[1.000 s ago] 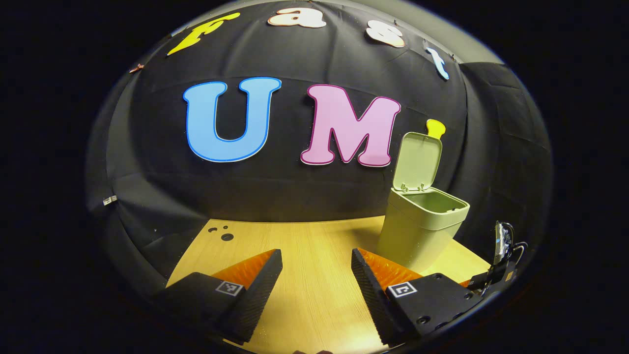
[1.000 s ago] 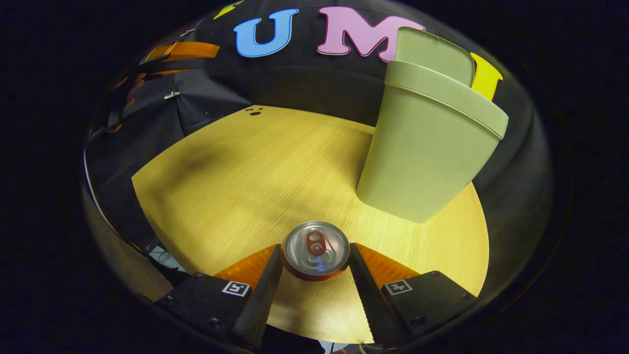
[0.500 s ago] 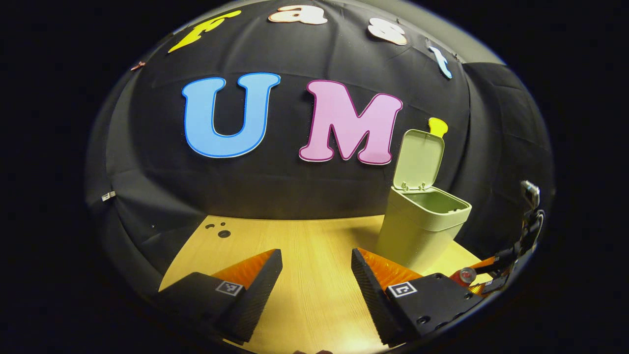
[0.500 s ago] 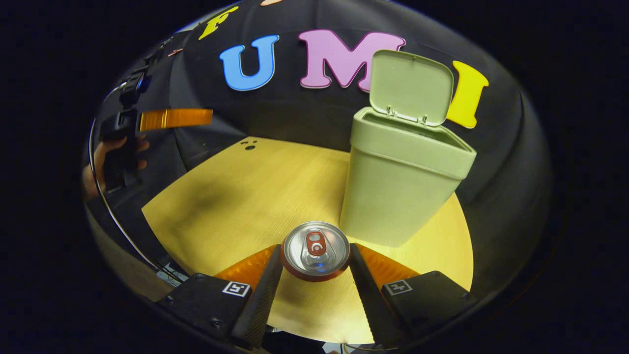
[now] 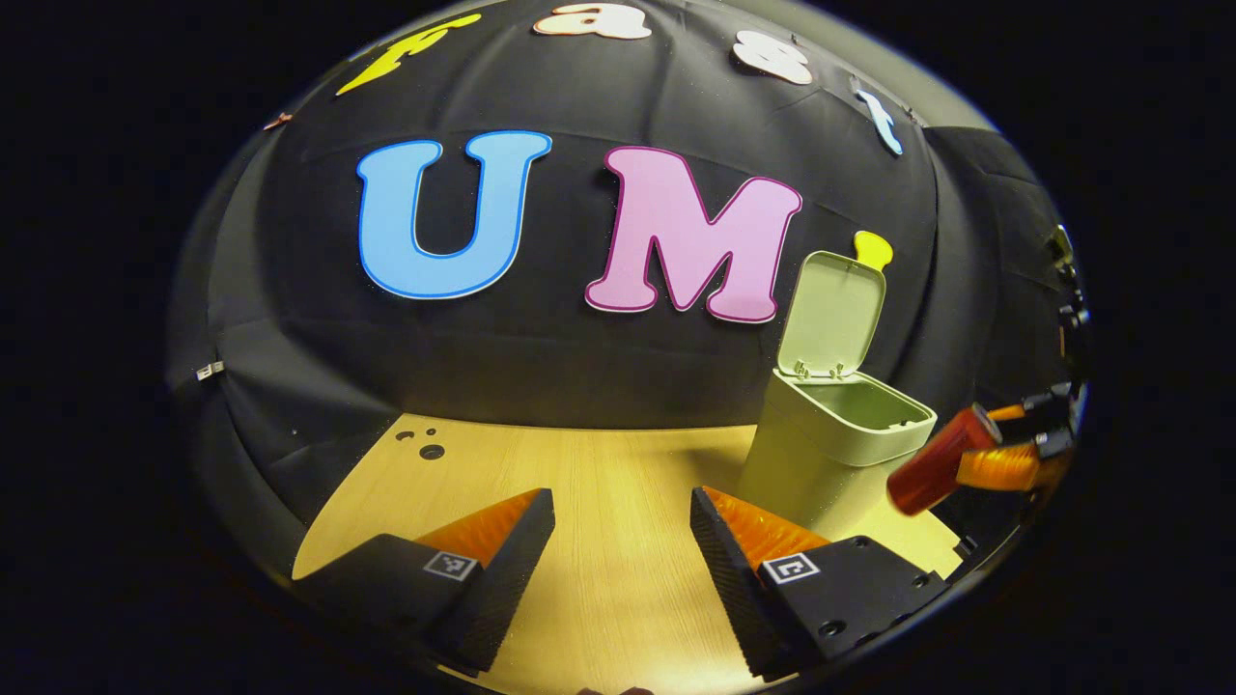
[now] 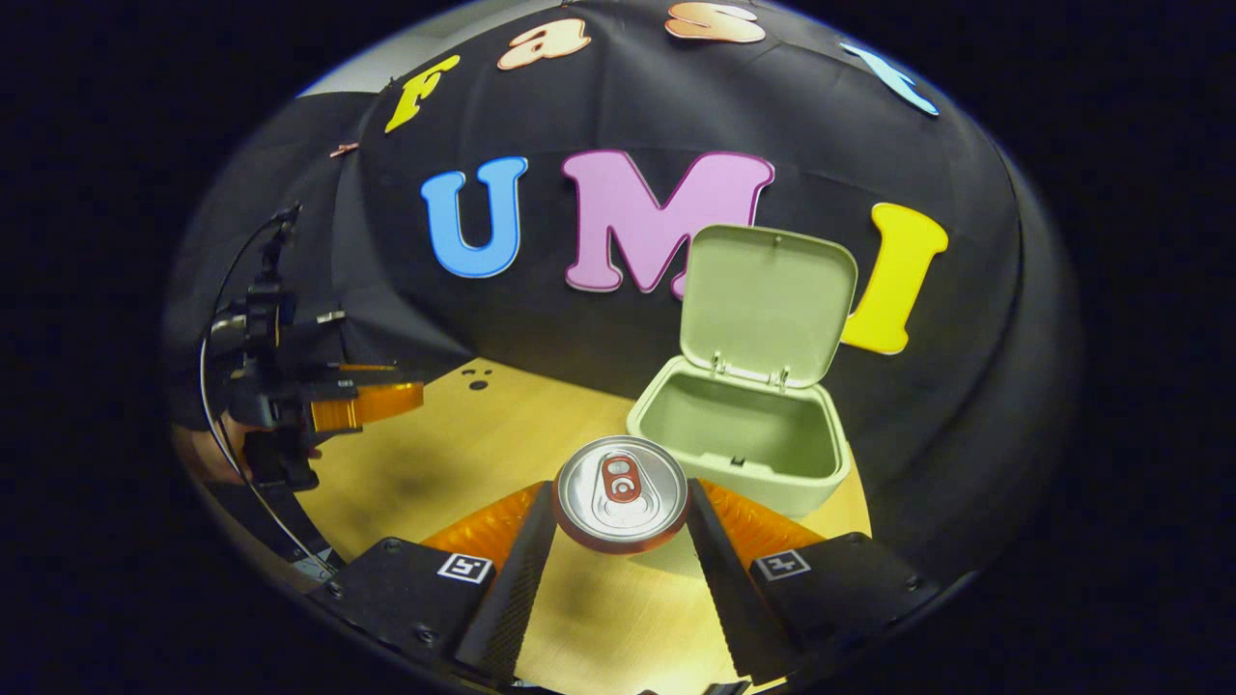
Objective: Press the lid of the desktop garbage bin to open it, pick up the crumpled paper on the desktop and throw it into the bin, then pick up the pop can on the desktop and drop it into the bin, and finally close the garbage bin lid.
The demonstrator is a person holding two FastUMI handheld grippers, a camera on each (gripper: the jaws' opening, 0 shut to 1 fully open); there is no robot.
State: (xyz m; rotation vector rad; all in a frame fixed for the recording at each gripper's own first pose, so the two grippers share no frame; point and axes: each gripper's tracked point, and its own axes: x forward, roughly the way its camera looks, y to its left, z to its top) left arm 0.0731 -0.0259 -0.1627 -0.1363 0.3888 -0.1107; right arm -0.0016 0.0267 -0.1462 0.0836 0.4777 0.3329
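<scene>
In the right gripper view my right gripper [image 6: 620, 526] is shut on a red pop can [image 6: 620, 492], whose silver top faces the camera. Just past it stands the pale green bin [image 6: 742, 442] with its lid [image 6: 768, 304] upright and its inside showing. The can hangs above the table, near the bin's front rim. In the left gripper view my left gripper [image 5: 623, 541] is open over the wooden table [image 5: 599, 483], with nothing between its fingers. There the bin [image 5: 830, 444] stands at the right, and the can [image 5: 932, 461] is held tilted beside its rim.
A person's hand holds the left gripper [image 6: 328, 405] at the left of the right gripper view. Small dark holes [image 5: 425, 446] mark the table's far left corner. The black cloth wall stands close behind the bin.
The right gripper has lifted the can up off the table to the height of the bin's rim, so the bin's inside now shows. The left gripper has barely moved.
</scene>
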